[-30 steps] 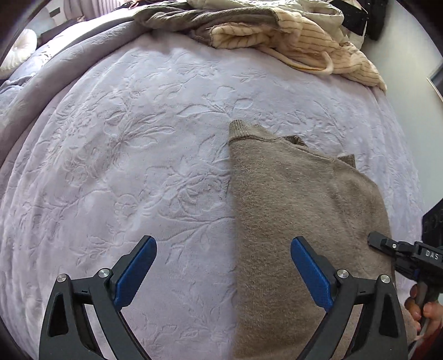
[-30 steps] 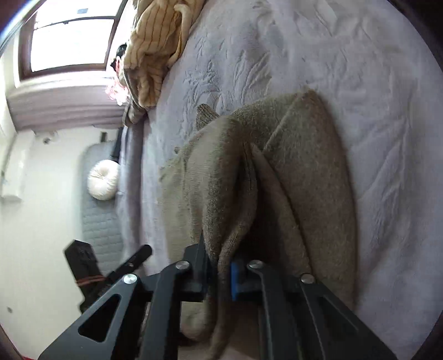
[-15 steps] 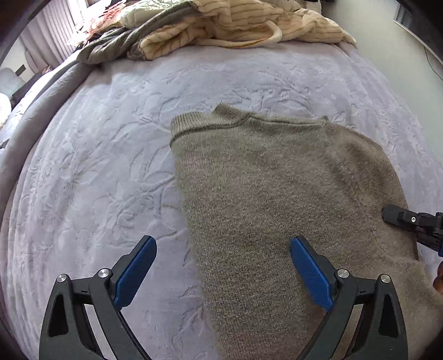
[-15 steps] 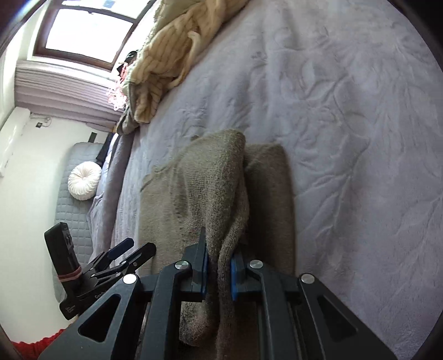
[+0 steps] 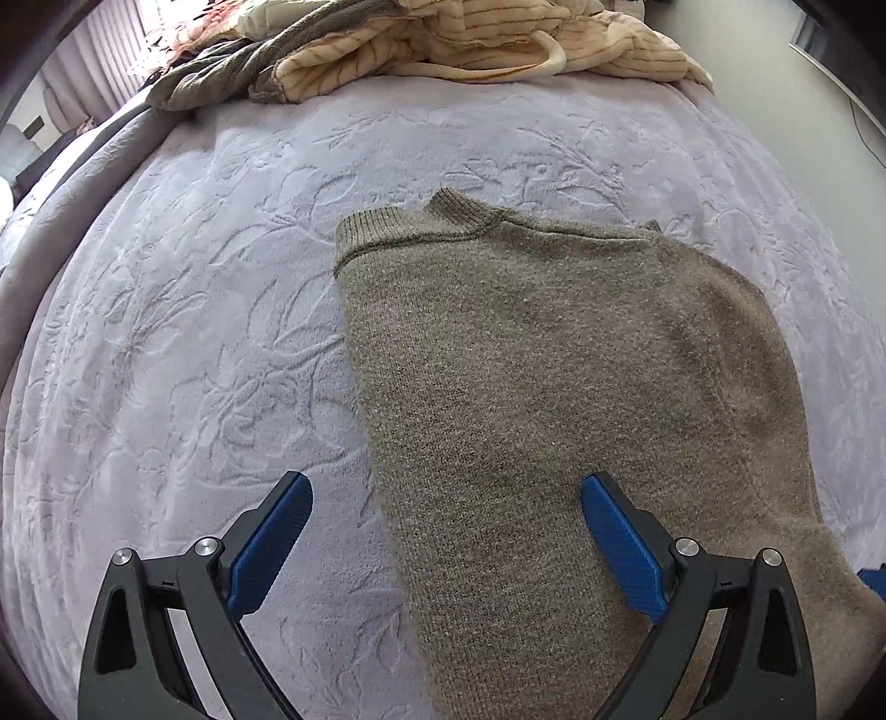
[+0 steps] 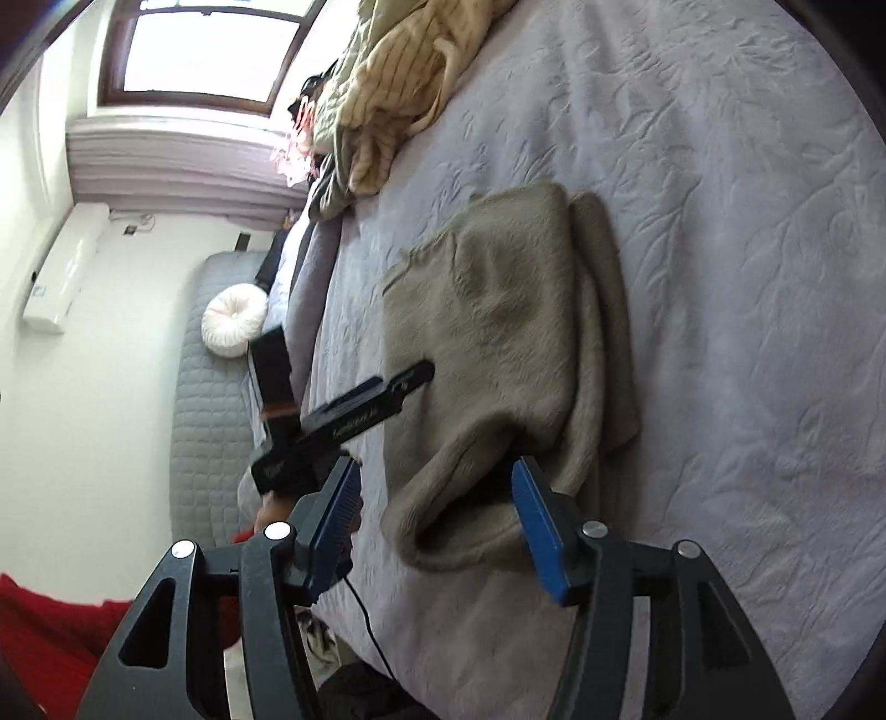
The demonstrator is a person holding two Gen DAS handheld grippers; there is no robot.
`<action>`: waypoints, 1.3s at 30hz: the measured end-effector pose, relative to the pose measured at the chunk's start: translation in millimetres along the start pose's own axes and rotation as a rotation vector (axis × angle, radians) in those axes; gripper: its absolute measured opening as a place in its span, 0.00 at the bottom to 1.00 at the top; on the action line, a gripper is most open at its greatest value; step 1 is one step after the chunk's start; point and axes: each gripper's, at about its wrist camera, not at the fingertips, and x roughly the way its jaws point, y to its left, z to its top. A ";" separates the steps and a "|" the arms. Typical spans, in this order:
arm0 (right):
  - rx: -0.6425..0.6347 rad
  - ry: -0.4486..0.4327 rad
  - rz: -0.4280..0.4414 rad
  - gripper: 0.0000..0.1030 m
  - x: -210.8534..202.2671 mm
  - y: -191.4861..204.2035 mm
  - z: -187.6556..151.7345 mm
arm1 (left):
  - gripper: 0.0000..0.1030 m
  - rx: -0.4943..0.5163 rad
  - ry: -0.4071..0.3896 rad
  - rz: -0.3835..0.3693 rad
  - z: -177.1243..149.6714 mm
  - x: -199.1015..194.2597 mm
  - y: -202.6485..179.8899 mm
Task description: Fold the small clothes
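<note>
With both grippers [image 5: 446, 531] [image 6: 437, 515] open, right jaws widening, clear the sweater [image 5: 554, 387] before smoothing the fold toward the bed [image 5: 194, 332] edge.

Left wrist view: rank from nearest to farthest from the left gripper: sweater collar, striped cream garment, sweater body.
From the left gripper:
1. Sweater body, lying flat on the bedspread, partly between the open fingers.
2. Sweater collar, at the sweater's far edge, mid-bed.
3. Striped cream garment, in the clothes pile at the far end of the bed.

A round white cushion [image 6: 233, 319] is sitting on the grey quilted mattress [image 6: 213, 410], daylight pouring through the window [image 6: 213, 50].
</note>
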 end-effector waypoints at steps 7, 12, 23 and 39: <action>-0.180 0.071 -0.132 0.06 21.1 19.5 -19.4 | 0.98 0.091 -0.016 0.018 1.4 0.1 -3.2; -0.077 0.121 -0.289 0.06 24.4 -44.6 -44.5 | 0.99 0.085 -0.001 -0.013 0.6 -0.4 -0.7; -0.009 -0.045 -0.299 0.12 -14.1 -16.1 -48.2 | 0.99 0.140 0.026 -0.048 -49.7 -52.1 -1.4; -0.019 0.006 -0.354 0.00 43.0 -29.3 -35.8 | 1.00 0.074 0.133 -0.068 -129.2 -19.8 -20.7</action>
